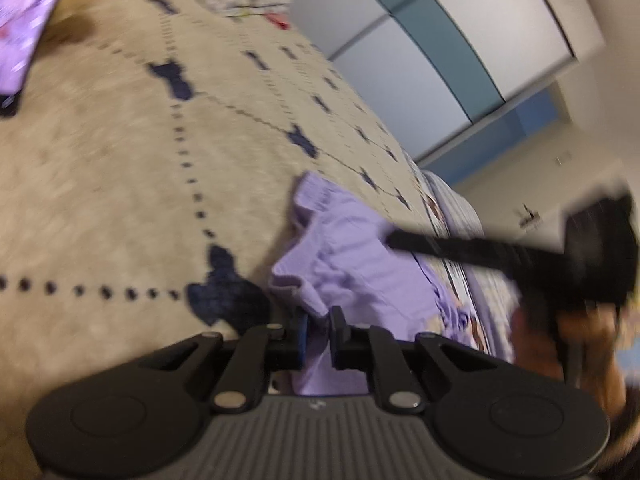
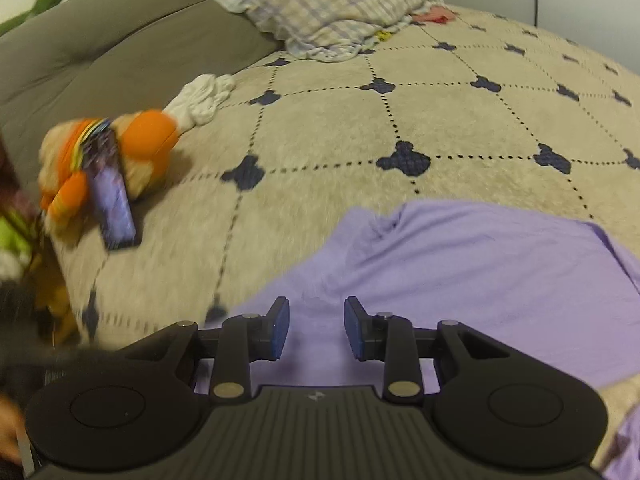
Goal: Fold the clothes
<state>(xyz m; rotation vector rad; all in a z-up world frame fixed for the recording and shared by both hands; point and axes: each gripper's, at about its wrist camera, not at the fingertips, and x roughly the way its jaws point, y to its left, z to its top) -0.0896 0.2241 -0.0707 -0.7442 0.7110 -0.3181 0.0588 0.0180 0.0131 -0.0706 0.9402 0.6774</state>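
Left gripper (image 1: 319,334): jaws nearly shut, pinching a fold of the lilac garment (image 1: 352,256) between the blue pads; cloth runs up from the pads toward 12 o'clock.
Right gripper (image 2: 317,328): jaws partly open, a clear gap between the pads, nothing pinched; lilac cloth shows thru the gap but lies below, not gripped.
Garment, left wrist view: bunched w/ a ruffled edge at 11 o'clock of the pads, spread toward 2 o'clock, lying on the blanket near the bed's edge.
Garment, right wrist view: lilac garment (image 2: 472,264) lies fairly flat, filling the area from 12 to 3 o'clock of the gripper; a few creases near its upper left corner.
Blanket (image 2: 440,120): beige, fuzzy, dotted diamond grid w/ dark blue blobs at the crossings.
Right gripper seen from left cam (image 1: 472,250): dark, blurred, at 3 o'clock, finger tip over the garment; contact can't tell.
Plush toy (image 2: 132,148): orange and cream, at 10 o'clock, well apart from the garment.
Phone (image 2: 114,204): purple screen, leaning on the plush toy.
Checked pillow (image 2: 332,4): at 12 o'clock, far end of the blanket.
White cloth (image 2: 200,98): crumpled, just beside the plush toy.
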